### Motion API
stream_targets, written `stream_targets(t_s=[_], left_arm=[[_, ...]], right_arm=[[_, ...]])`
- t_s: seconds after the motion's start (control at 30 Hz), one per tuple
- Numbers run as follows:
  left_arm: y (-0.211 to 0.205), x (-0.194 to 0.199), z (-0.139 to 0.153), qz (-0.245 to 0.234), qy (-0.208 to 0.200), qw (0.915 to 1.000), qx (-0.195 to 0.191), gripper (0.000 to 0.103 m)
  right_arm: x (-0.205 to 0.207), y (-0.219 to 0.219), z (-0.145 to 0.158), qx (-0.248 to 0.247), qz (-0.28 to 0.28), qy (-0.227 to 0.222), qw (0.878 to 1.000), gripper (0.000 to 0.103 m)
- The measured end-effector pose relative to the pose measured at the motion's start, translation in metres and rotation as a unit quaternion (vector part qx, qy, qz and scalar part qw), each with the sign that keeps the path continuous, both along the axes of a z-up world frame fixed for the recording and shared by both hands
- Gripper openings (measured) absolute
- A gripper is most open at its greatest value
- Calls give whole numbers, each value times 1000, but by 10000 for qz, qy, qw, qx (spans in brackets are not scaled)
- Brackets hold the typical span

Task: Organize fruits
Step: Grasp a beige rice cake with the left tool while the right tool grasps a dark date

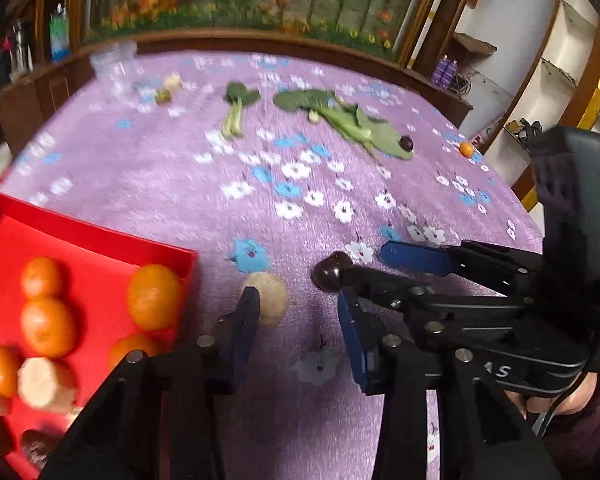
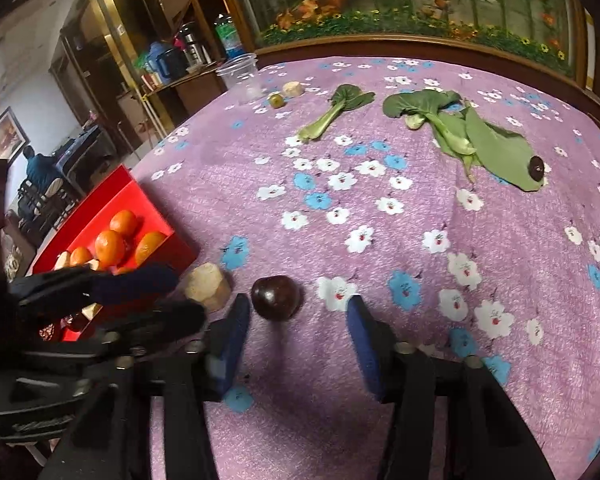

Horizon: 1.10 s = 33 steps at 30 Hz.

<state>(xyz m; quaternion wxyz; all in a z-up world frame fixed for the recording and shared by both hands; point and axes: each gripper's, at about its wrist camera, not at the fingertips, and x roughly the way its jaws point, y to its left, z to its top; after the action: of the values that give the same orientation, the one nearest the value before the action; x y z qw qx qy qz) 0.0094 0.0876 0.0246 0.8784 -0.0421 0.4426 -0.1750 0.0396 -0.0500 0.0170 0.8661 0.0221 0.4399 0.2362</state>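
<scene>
A red tray at the left holds several oranges and pale beige fruit pieces; it also shows in the right wrist view. A beige piece and a dark round fruit lie on the purple cloth beside the tray. My left gripper is open, its left finger next to the beige piece. My right gripper is open, just short of the dark fruit, and shows in the left wrist view.
Green leafy vegetables lie at the far middle with another dark fruit on a leaf. A small orange sits near the right edge. A clear plastic cup, a green fruit and a beige piece are far left.
</scene>
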Motion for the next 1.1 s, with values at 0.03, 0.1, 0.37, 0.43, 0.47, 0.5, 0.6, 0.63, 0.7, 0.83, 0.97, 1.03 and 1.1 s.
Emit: stream_targets(t_s=[0.03, 0.1, 0.37, 0.43, 0.47, 0.5, 0.6, 0.63, 0.7, 0.83, 0.97, 1.03, 1.1], left_arm=[[-1, 2, -1, -29, 8, 10000, 16, 39], [-4, 5, -2, -112, 15, 9999, 16, 39], [-9, 20, -3, 22, -36, 9999, 151, 58], [-10, 32, -4, -20, 139, 9999, -74, 59], [-10, 35, -2, -110, 223, 9994, -255, 59], [-11, 37, 0, -302, 375, 9970, -598, 59], [-13, 30, 13, -848, 560, 9825, -1559, 52], [-11, 24, 20, -848, 449, 9819, -1633, 52], [-1, 17, 31, -735, 343, 9794, -1851, 53], [19, 9, 41, -142, 60, 9919, -1260, 53], [41, 10, 38, 258, 98, 9921, -1224, 53], [46, 17, 33, 394, 225, 9911, -1250, 53], [42, 23, 27, 334, 302, 9917, -1208, 53]], right_arm=[[1, -1, -1, 38, 5, 13, 10000, 51], [3, -3, -1, 62, 6, -1, 10000, 51], [7, -20, 2, 169, -398, -55, 9990, 51], [9, -32, 3, 238, -688, -73, 9973, 51], [9, -38, 4, 299, -806, -88, 9963, 51], [9, -45, 6, 354, -933, -103, 9950, 51], [8, -59, 11, 466, -1182, -180, 9917, 51], [8, -65, 13, 536, -1261, -202, 9904, 51], [7, -71, 15, 553, -1341, -200, 9892, 51], [4, -58, 11, 568, -925, -80, 9941, 51], [-4, -19, 5, 342, -106, -71, 9993, 51], [-8, 0, 2, 84, 162, -127, 9998, 51], [-8, 13, -2, -127, 251, -186, 9994, 51]])
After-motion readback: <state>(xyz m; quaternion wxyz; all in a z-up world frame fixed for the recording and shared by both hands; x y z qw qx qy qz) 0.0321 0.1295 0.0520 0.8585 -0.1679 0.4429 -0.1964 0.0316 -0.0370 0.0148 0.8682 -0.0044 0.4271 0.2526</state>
